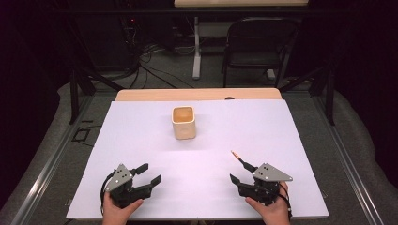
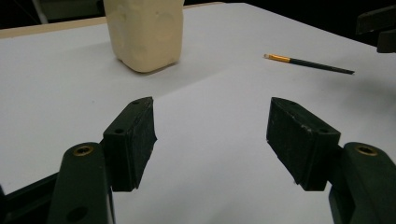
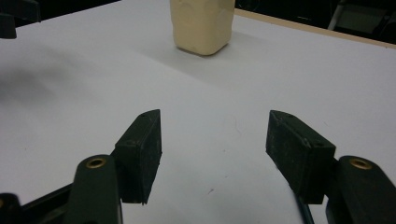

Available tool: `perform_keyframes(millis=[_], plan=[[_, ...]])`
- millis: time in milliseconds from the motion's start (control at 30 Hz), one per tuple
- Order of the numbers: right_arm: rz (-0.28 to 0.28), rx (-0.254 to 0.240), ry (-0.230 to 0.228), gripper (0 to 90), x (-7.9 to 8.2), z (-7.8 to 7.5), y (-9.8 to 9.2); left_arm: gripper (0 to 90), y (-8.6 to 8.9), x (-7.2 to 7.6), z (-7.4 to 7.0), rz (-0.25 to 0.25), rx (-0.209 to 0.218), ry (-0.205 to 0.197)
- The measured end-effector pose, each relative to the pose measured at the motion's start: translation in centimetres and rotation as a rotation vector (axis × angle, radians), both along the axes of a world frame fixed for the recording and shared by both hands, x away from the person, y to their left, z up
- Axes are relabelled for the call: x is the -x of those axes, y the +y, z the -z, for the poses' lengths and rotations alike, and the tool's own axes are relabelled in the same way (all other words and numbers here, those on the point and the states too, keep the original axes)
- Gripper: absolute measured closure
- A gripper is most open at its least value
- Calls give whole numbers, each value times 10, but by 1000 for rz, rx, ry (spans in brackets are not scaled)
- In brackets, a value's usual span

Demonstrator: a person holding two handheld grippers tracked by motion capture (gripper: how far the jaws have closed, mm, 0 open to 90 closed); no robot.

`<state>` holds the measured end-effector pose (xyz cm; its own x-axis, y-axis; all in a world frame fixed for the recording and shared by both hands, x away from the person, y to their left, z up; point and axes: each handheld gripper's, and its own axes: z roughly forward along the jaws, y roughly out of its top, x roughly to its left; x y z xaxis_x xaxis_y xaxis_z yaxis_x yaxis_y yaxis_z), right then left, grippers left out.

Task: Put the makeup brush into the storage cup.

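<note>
Both claws are sitting low on the near side of the table [image 1: 141,122], well short of the cup [image 1: 183,122]. My left claw [image 1: 148,172] is spread wide with nothing between the jaws, off to the cup's near left. My right claw [image 1: 241,174] is spread wide and empty too, off to the cup's near right. The cup stands upright toward the far middle of the white sheet. The brush [image 1: 241,159] lies flat on the near right side of the cup, well apart from it, gold end pointing back toward the cup, its dark handle running just beside the right claw.
</note>
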<state>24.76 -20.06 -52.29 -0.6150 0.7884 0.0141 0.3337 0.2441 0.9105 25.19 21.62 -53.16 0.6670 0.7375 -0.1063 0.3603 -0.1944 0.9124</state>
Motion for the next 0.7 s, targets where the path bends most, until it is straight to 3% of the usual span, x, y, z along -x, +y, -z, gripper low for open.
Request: perform_keyframes(millis=[100, 333, 700], plan=[[2, 25, 18, 355, -2, 0, -2, 329, -1, -2, 0, 8, -1, 3], [24, 25, 46, 374, -5, -2, -8, 329, -3, -4, 0, 18, 4, 10], [51, 90, 100, 471, -12, -8, -22, 331, -4, -4, 1, 19, 5, 21]])
